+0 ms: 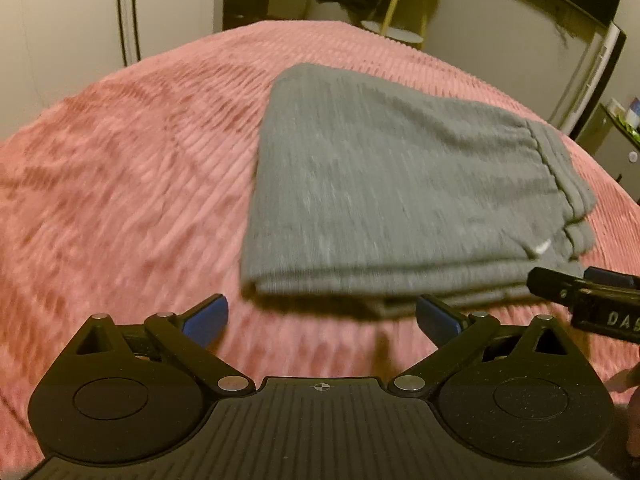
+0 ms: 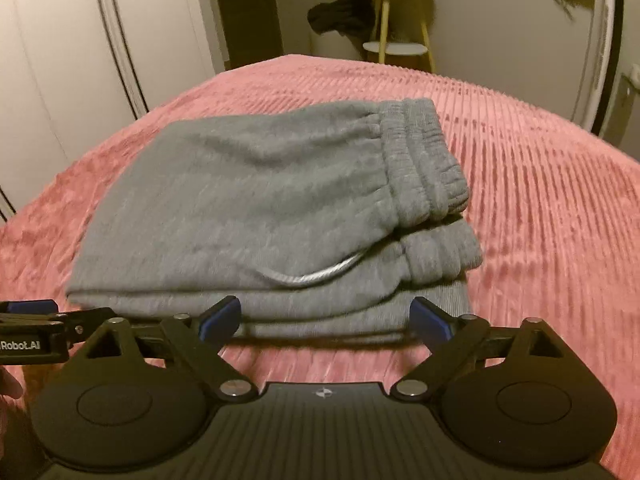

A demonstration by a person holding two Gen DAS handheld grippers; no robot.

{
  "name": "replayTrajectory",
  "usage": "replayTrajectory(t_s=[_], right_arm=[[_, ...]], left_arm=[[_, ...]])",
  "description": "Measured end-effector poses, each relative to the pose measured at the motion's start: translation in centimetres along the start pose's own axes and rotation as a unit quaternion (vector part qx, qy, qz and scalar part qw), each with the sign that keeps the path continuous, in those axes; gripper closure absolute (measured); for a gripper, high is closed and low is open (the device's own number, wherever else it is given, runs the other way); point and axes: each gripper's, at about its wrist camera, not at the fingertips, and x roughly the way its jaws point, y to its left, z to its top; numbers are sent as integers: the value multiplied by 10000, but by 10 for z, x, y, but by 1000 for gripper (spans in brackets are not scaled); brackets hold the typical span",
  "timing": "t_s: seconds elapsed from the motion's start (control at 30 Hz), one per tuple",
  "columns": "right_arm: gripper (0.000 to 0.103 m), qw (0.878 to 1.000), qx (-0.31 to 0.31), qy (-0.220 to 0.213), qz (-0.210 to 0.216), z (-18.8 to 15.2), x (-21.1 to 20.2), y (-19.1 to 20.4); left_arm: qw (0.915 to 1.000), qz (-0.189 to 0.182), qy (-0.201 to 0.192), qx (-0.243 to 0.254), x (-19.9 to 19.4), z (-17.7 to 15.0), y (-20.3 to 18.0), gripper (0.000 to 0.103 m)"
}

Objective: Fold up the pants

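Note:
Grey sweatpants (image 1: 392, 184) lie folded into a thick rectangle on the pink ribbed bedspread (image 1: 120, 168). In the right wrist view the pants (image 2: 248, 200) show stacked elastic cuffs or waistband at their right end and a white drawstring (image 2: 320, 276). My left gripper (image 1: 322, 318) is open and empty, just in front of the pants' near left corner. My right gripper (image 2: 326, 318) is open and empty at the pants' near edge. The right gripper's side shows in the left wrist view (image 1: 588, 296), and the left gripper's side in the right wrist view (image 2: 36, 328).
The bedspread (image 2: 540, 200) stretches around the pants. Beyond the bed stand a small yellow-legged side table (image 2: 400, 20) with dark clothing (image 2: 344, 12) draped beside it, white wardrobe doors (image 2: 80, 60) on the left, and a door or mirror frame (image 1: 592, 60) on the right.

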Motion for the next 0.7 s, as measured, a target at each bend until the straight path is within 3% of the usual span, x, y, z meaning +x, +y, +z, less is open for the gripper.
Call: replayTrajectory(t_s=[0.13, 0.37, 0.47, 0.57, 0.7], right_arm=[[4, 9996, -241, 10, -109, -10, -16, 15], [4, 9988, -295, -173, -338, -16, -41, 26], [4, 9973, -329, -110, -653, -16, -42, 30], [4, 9983, -342, -229, -404, -18, -50, 31], [4, 9982, -319, -229, -459, -18, -49, 30]], left_arm=[[9999, -41, 68, -98, -9, -13, -2, 0], [9993, 228, -290, 98, -30, -24, -9, 0], [9987, 292, -404, 126, -37, -28, -11, 0], [9983, 358, -451, 90, -38, -29, -11, 0], [9988, 319, -383, -30, -36, -29, -6, 0]])
